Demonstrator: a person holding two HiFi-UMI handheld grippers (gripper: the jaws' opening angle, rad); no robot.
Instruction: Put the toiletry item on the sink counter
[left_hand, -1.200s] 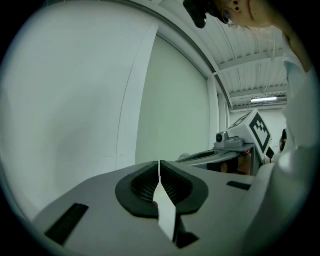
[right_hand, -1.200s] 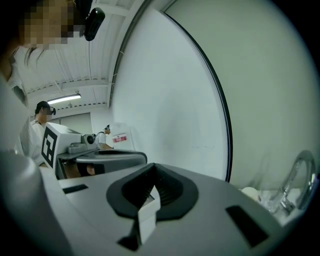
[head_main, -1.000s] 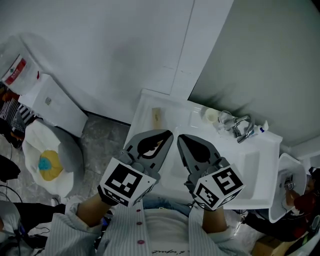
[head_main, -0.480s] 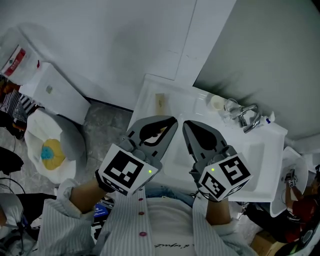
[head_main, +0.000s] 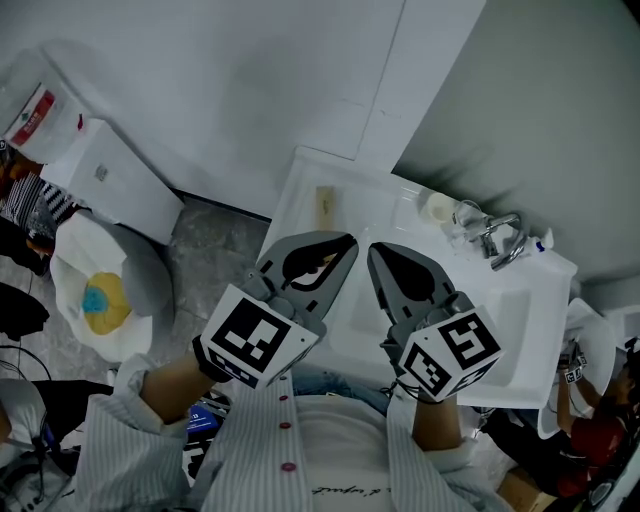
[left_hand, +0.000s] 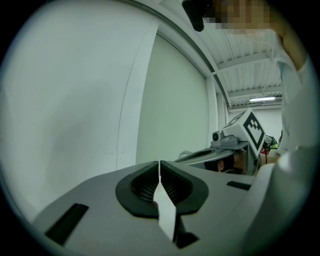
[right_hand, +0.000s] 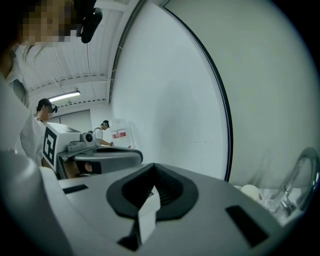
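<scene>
The white sink counter (head_main: 298, 192) lies below me in the head view. On its far edge are a small tan bar-like item (head_main: 325, 205), a round cream item (head_main: 437, 207) and a small tube (head_main: 541, 243) beside the chrome faucet (head_main: 500, 240). My left gripper (head_main: 345, 241) and right gripper (head_main: 374, 250) hover side by side above the basin, both shut with nothing between the jaws. In the left gripper view the jaws (left_hand: 159, 165) meet in a thin line. The right gripper view shows its jaws (right_hand: 152, 169) closed too, with the faucet (right_hand: 300, 182) at lower right.
A toilet (head_main: 100, 300) with something yellow and blue in its bowl stands to the left, its white cistern (head_main: 120, 190) against the wall. A pale wall rises behind the sink. Two people (right_hand: 45, 107) stand far off in the right gripper view.
The head view has shifted slightly, so the sink sits a little further right and lower in the picture. Both grippers stay shut and in the same pose.
</scene>
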